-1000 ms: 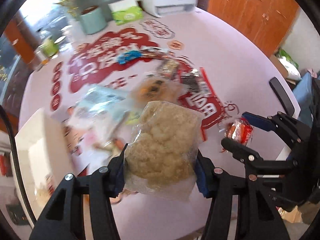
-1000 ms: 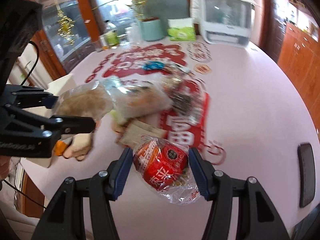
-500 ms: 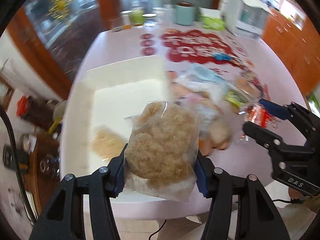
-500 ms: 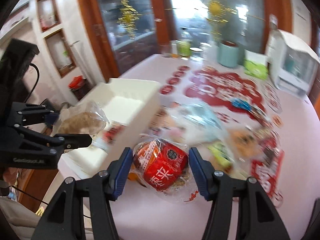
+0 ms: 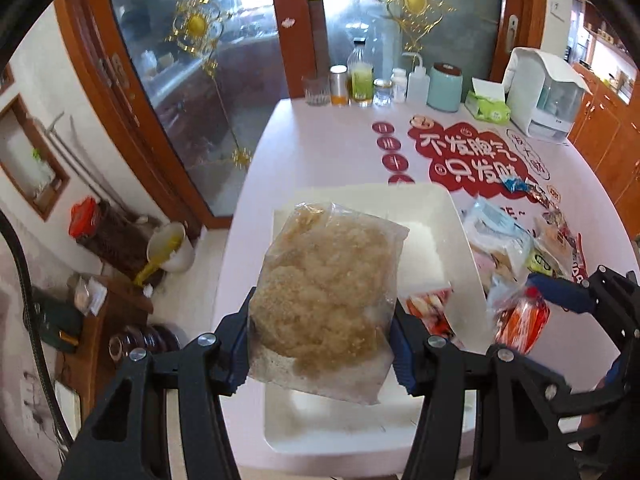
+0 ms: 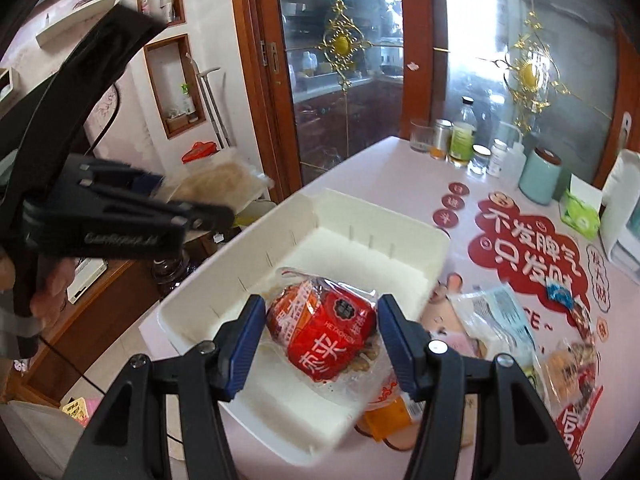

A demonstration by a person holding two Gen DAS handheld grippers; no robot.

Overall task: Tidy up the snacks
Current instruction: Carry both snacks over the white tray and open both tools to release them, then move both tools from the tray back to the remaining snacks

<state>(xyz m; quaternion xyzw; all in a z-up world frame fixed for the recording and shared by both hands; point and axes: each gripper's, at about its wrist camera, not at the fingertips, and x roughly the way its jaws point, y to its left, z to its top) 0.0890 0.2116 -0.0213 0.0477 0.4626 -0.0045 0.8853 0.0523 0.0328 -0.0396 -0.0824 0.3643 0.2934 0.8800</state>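
Within the last second we have swung both loads away from the scattered pile and over the white bin (image 5: 460, 216), so the carry looks nearly finished and, in our judgement, what remains is to lower and let go. Our left gripper (image 5: 322, 344) has its jaws pressed against both sides of the clear bag of pale crumbly snack (image 5: 326, 300), which now hangs above the bin where a second ago it hung over the printed worktop (image 5: 320, 140). Our right gripper (image 6: 322, 332) clamps the red snack packet (image 6: 326, 332) in the same way, over the bin's near end. The rest of the snacks (image 6: 496, 316) lie on the worktop just beside the bin, so more trips are due. The crumbly bag covers most of the bin floor in the left view; only a red-printed wrapper (image 5: 430, 312) peeks out beside it, probably already lying inside. How high either load hangs above the floor is hard to judge through the fisheye, and in the right view the left gripper's bag is blurred and half hidden behind its own frame.
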